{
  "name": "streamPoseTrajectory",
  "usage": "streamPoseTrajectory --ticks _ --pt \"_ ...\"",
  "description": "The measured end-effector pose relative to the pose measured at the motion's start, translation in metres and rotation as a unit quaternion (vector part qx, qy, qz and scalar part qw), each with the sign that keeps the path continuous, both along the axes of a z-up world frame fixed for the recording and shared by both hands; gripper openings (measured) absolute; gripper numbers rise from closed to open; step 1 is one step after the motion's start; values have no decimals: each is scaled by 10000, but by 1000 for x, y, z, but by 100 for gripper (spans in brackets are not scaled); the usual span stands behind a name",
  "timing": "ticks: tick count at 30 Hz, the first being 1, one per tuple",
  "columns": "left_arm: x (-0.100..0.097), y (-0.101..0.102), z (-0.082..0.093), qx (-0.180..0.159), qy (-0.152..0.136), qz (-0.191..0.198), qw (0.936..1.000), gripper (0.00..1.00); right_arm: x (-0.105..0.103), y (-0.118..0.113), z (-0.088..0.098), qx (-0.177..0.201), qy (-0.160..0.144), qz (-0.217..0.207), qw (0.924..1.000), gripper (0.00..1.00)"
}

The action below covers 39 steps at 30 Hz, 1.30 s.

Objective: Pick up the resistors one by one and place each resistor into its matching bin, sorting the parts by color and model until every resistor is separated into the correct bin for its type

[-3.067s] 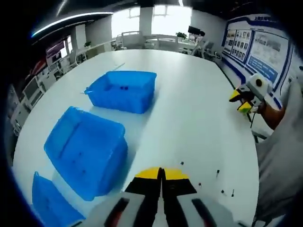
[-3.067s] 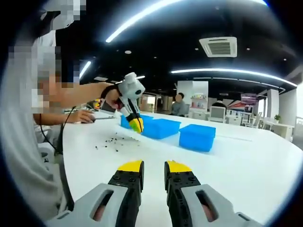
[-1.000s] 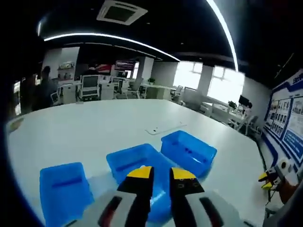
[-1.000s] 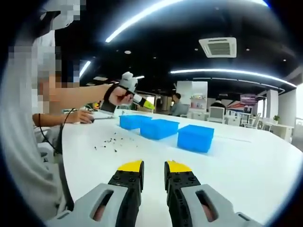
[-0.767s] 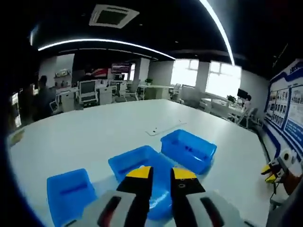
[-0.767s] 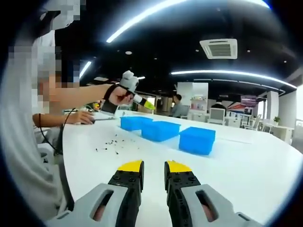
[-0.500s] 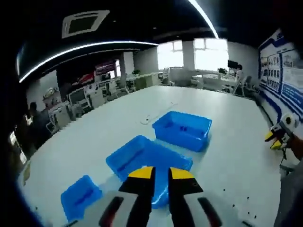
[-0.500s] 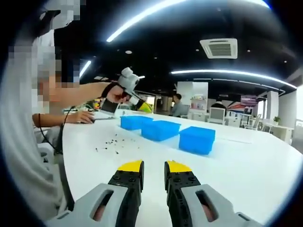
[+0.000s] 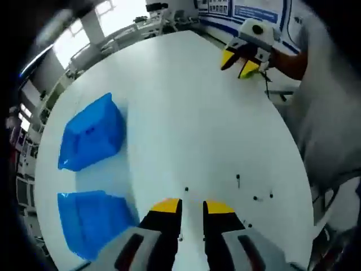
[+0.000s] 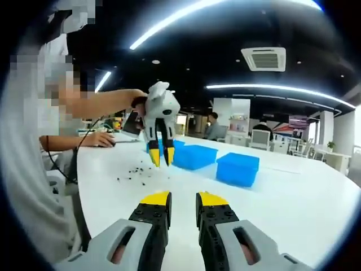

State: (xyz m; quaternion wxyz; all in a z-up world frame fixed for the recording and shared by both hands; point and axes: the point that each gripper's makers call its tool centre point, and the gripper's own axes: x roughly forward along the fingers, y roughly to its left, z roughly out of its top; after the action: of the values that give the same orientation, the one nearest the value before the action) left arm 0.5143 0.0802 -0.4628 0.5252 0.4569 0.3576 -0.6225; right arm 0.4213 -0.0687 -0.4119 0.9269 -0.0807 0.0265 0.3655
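Several small dark resistors (image 9: 238, 179) lie scattered on the white table (image 9: 186, 113), just ahead of my left gripper (image 9: 192, 208). It points down at them, open, with nothing between its fingers. In the right gripper view the left gripper (image 10: 161, 158) hangs over the resistor scatter (image 10: 135, 169), its yellow tips slightly apart. Two blue bins (image 9: 93, 132) (image 9: 93, 223) sit to the left of the scatter. My right gripper (image 10: 183, 199) rests low over the table, open and empty, and it appears at the far table edge (image 9: 245, 53) in a hand.
Blue bins (image 10: 194, 155) (image 10: 237, 166) stand in a row beyond the resistors. A person's body and sleeve fill the left side (image 10: 34, 169), with a hand (image 10: 98, 138) resting on the table. Another person (image 10: 213, 124) sits far behind. The table edge (image 9: 293, 164) curves near the resistors.
My left gripper has swung from pointing out over the bins to pointing down at the resistors on the table. The right gripper has stayed still.
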Motion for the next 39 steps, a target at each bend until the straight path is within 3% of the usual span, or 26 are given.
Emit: streamPoseTrajectory --ticks 4,10,17,22,34,38,39 --pt "11 -7 -2 76 -121 76 9999 17 -3 -1 -1 11 24 -19 10000 20" --pt "5 -15 -5 34 51 162 9999 13 -4 -9 -2 -9 53 -79 10000 20" --pt "8 -7 -20 394 69 227 9989 11 -3 -11 -2 6 55 -106 9999 20" --pt "10 -10 -19 312 144 345 9988 11 -2 -12 -3 8 71 -112 9999 20" --pt "6 -15 -21 427 406 13 9983 5 -1 -12 -6 11 93 -110 9999 20" --pt "5 -11 -21 345 543 61 9979 4 -1 -12 -4 21 76 -120 9999 20" --pt "4 -13 -19 189 572 130 9981 4 -1 -13 -4 23 78 -130 9999 20"
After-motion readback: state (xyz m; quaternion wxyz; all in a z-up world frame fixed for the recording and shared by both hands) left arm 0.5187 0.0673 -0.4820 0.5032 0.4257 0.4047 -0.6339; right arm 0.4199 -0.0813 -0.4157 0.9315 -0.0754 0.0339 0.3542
